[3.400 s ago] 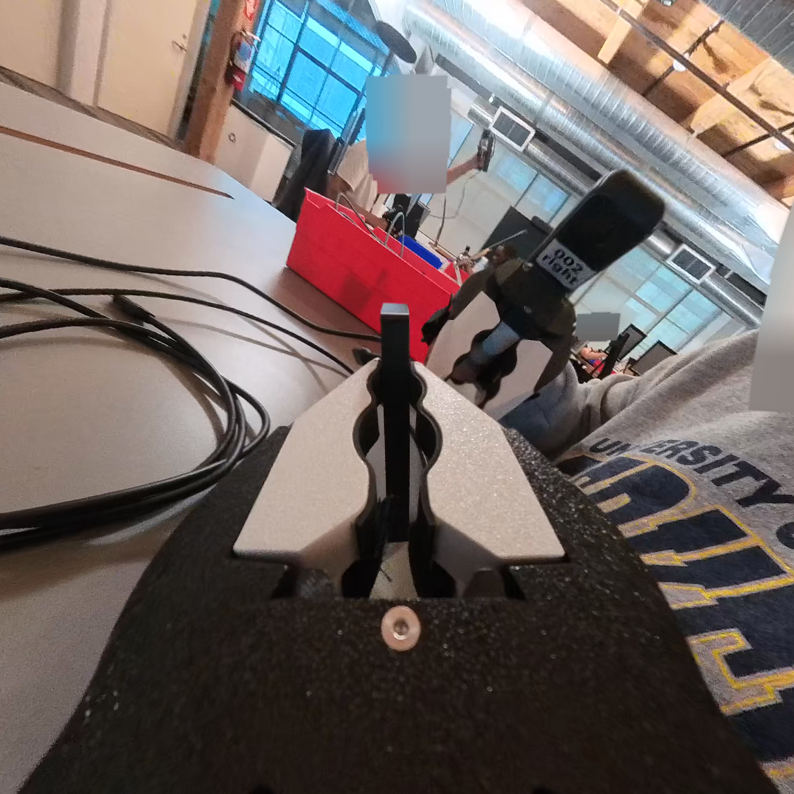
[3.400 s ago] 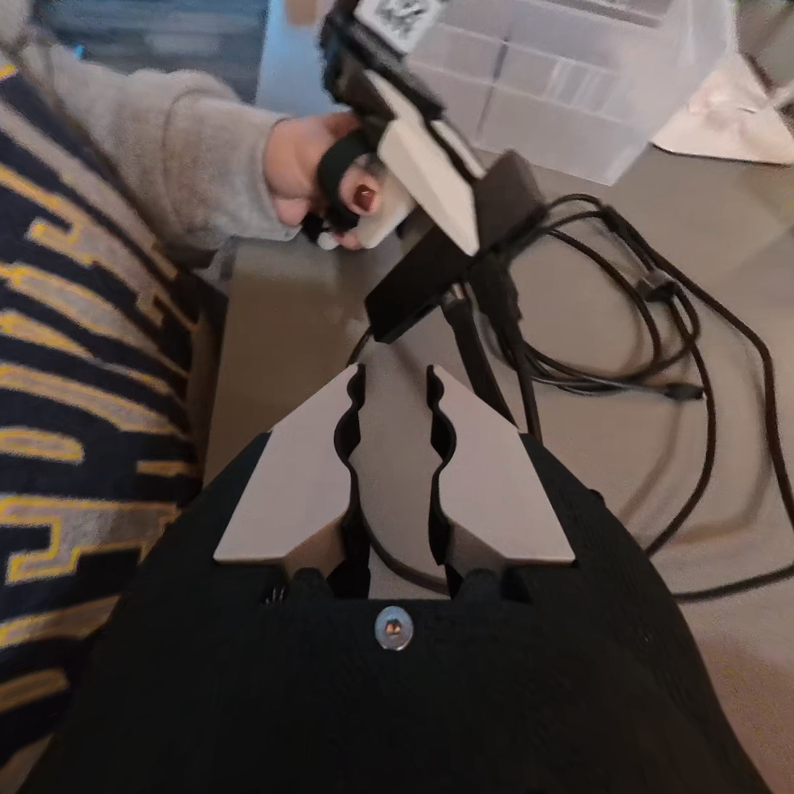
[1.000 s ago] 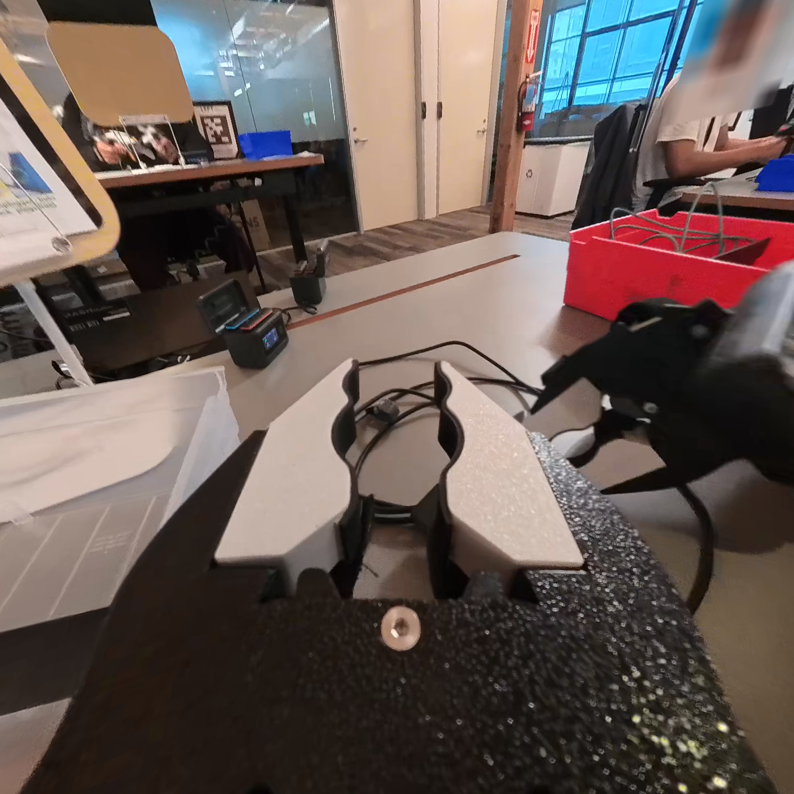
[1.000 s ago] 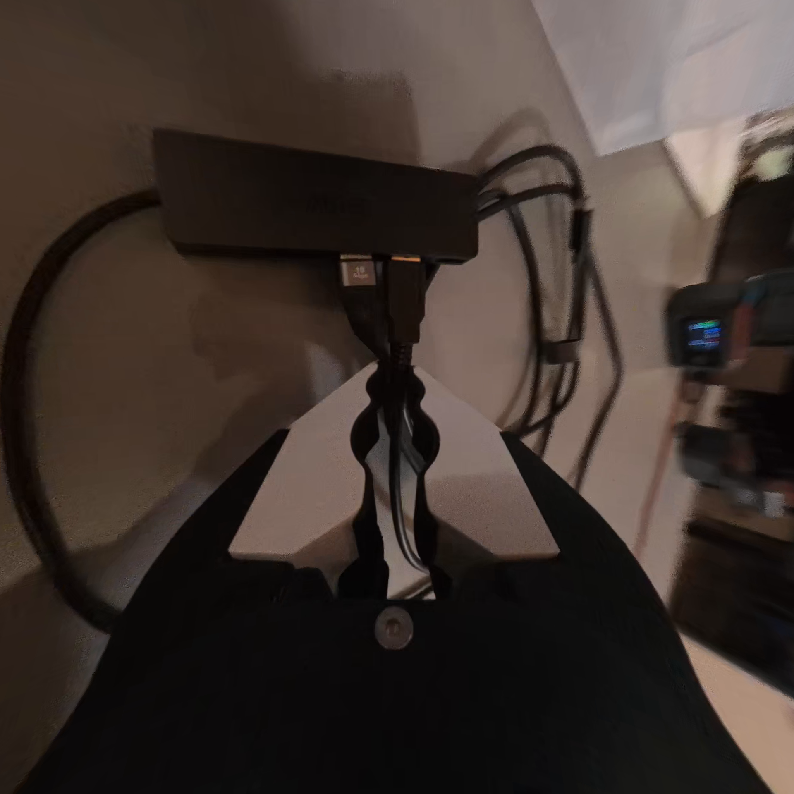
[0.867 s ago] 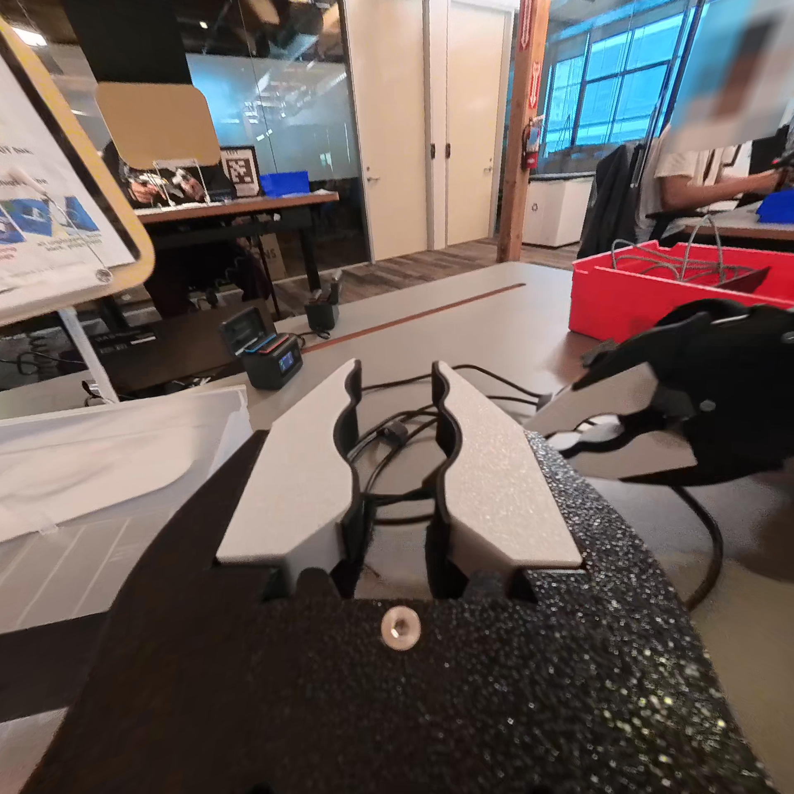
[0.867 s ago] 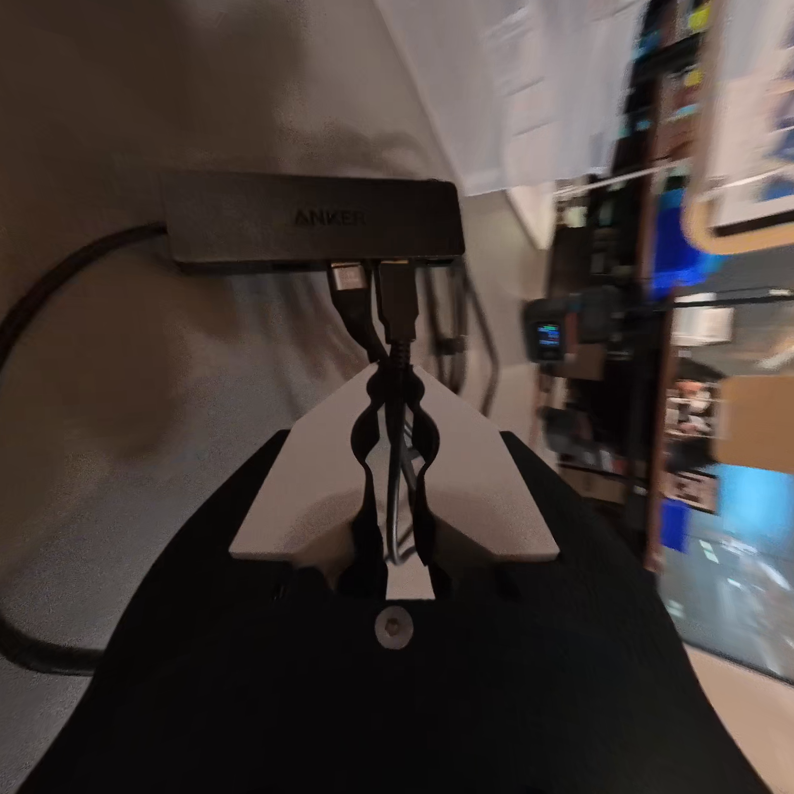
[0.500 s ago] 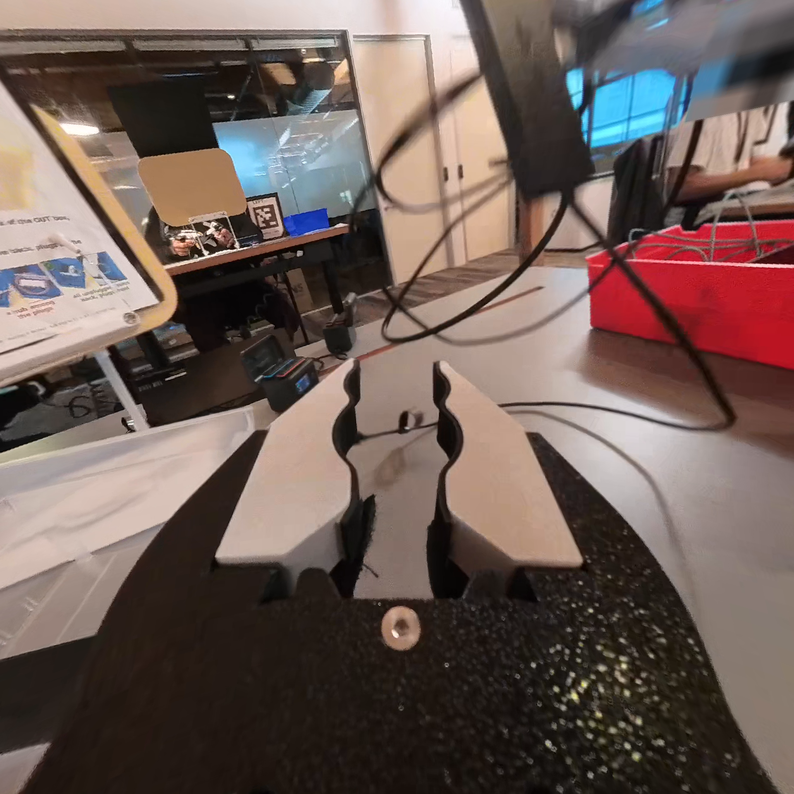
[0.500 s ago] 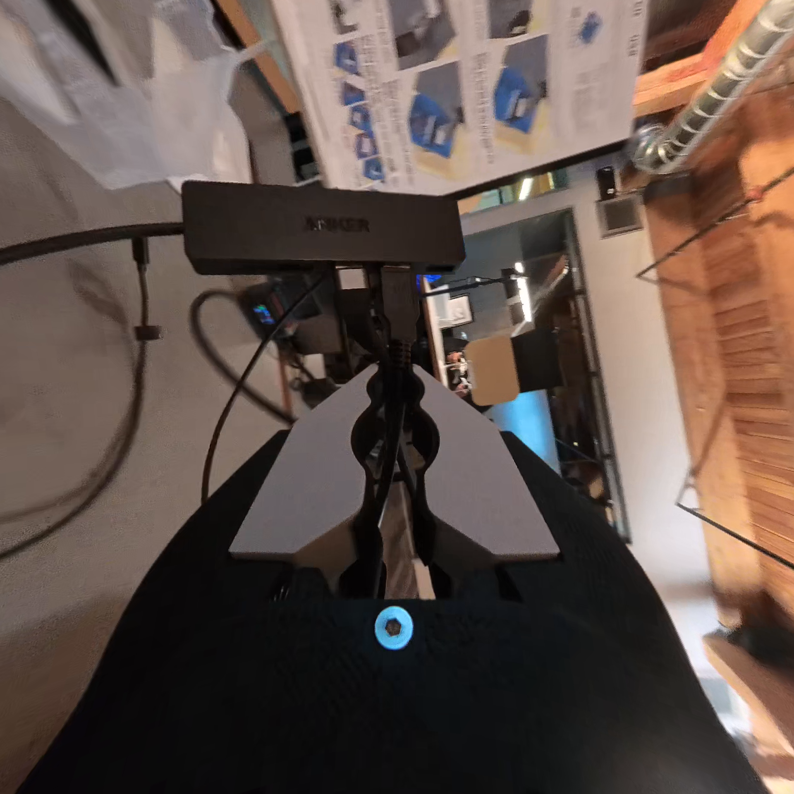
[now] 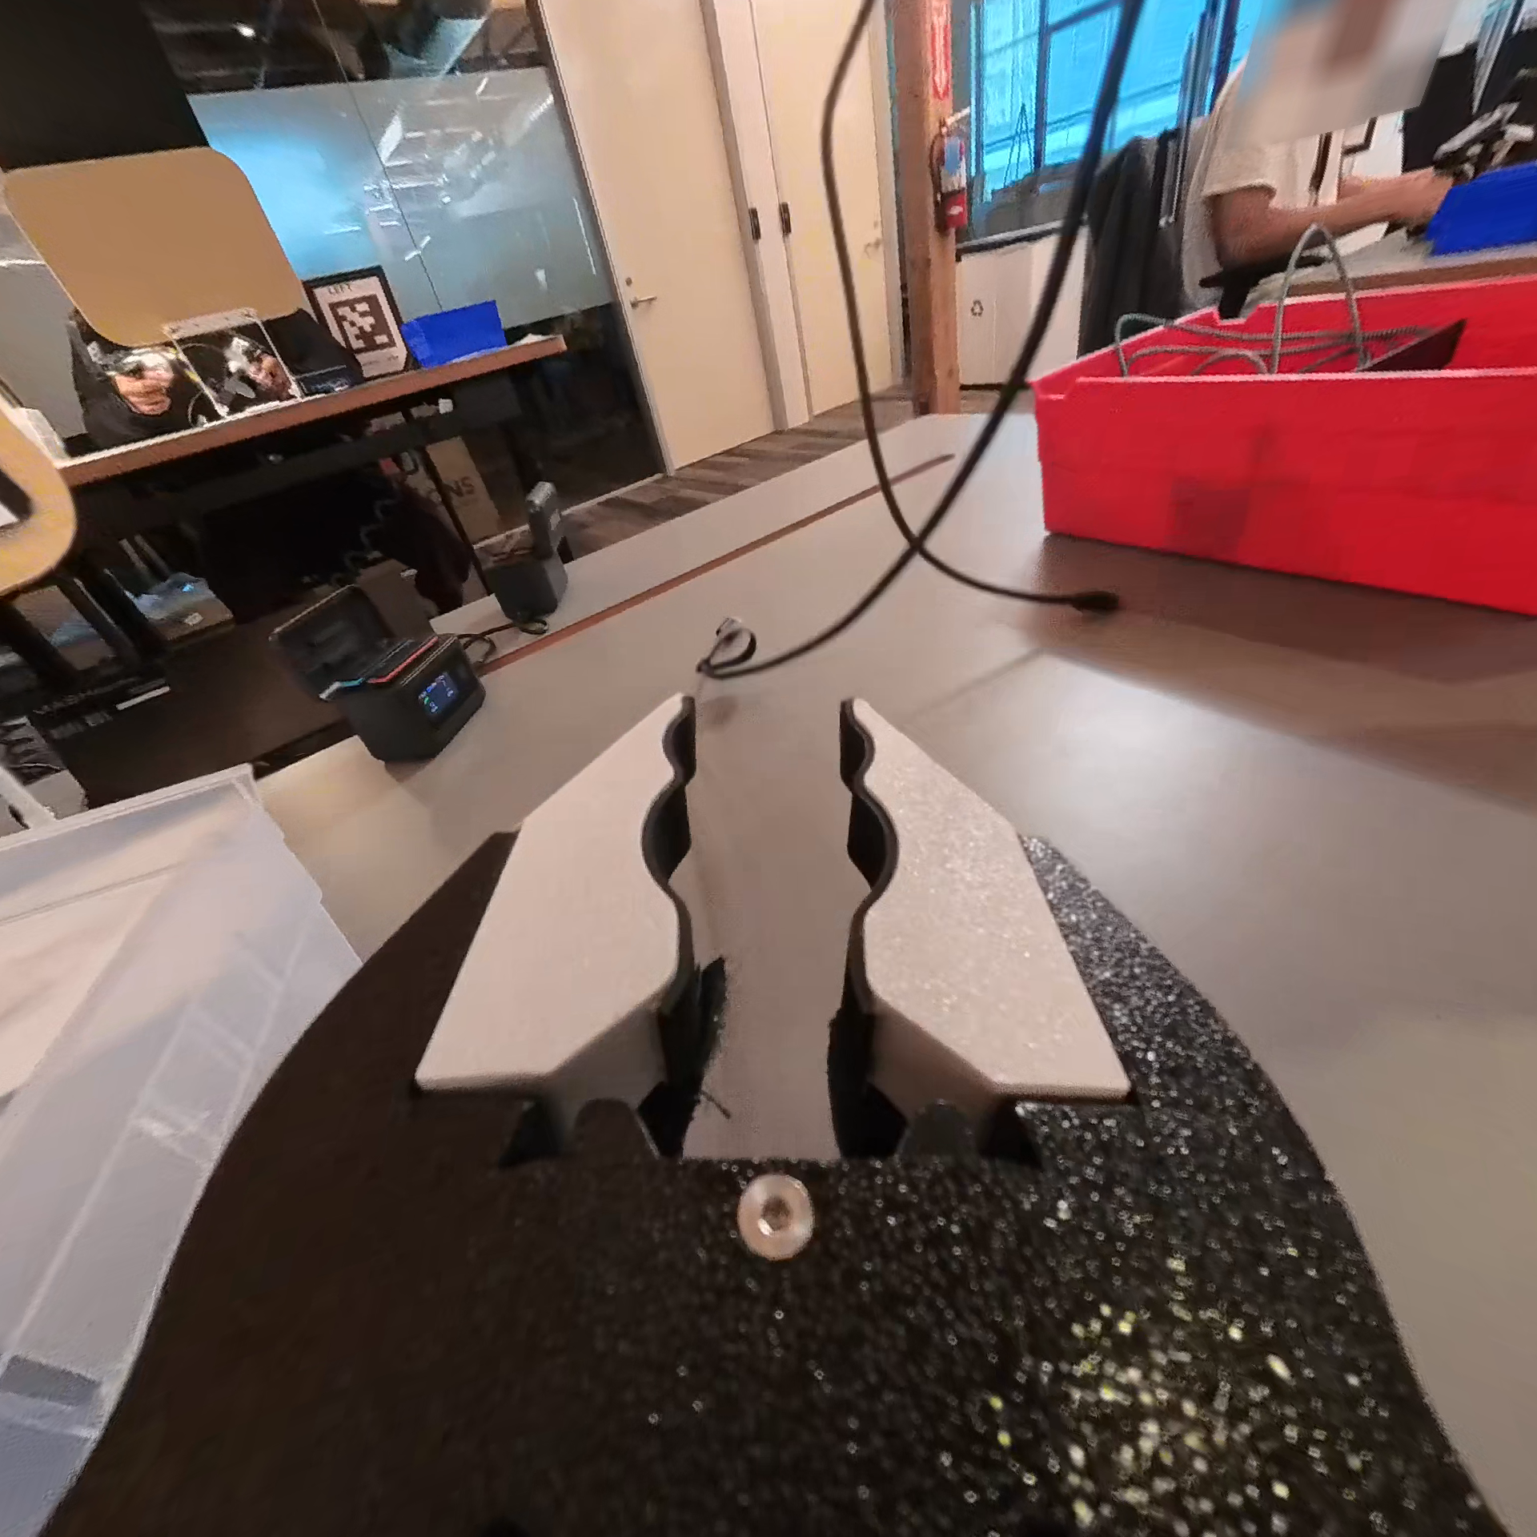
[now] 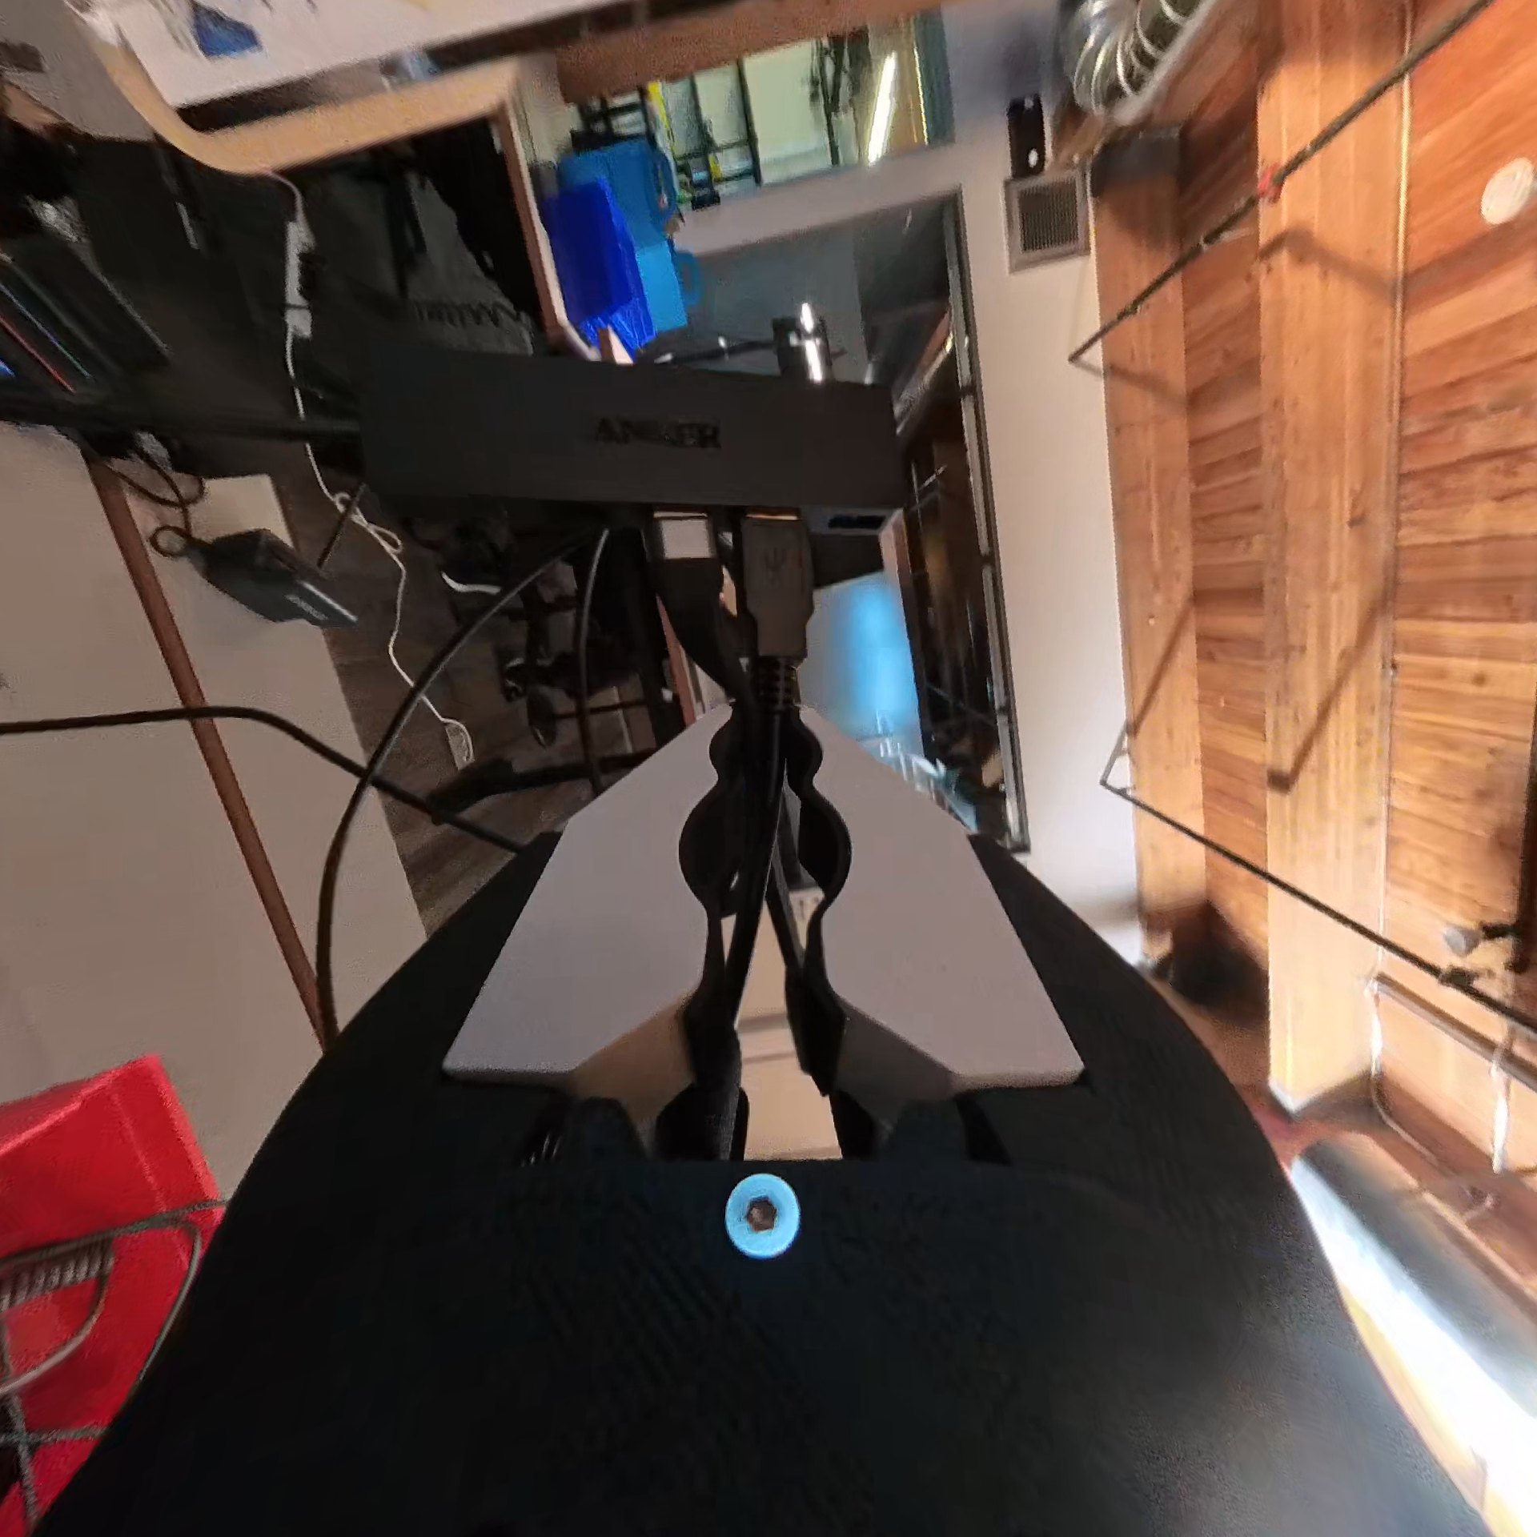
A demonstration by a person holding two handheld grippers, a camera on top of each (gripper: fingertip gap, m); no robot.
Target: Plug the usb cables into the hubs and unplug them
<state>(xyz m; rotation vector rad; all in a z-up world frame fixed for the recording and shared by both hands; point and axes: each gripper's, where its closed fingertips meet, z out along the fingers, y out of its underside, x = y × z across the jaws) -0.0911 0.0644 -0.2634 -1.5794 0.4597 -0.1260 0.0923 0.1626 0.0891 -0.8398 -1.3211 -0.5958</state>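
Observation:
My right gripper (image 10: 765, 719) is shut on the black USB cables (image 10: 748, 840) just behind their plugs. The plugs (image 10: 778, 590) sit in a black hub (image 10: 624, 441), which hangs in the air in front of the fingers, well above the table. In the left wrist view the cables (image 9: 865, 416) dangle from above, with their loose ends (image 9: 1089, 600) lying on the grey table (image 9: 1247, 832). My left gripper (image 9: 767, 715) is open and empty, low over the table; the hub is out of its view.
A red bin (image 9: 1289, 466) holding grey cables stands at the right; it also shows in the right wrist view (image 10: 75, 1164). A clear plastic bin (image 9: 125, 956) is at the left. A black charger case (image 9: 399, 690) sits near the far edge. A person (image 9: 1264, 191) sits behind. The tips of one gripper are about 40 cm away from the tips of the other. It is some 30 cm from my left tips to the black charger case (image 9: 399, 690).
My right gripper has lifted the hub by its cables off the table and swung it up high. The cables now hang, only their ends on the table. My left gripper stays open.

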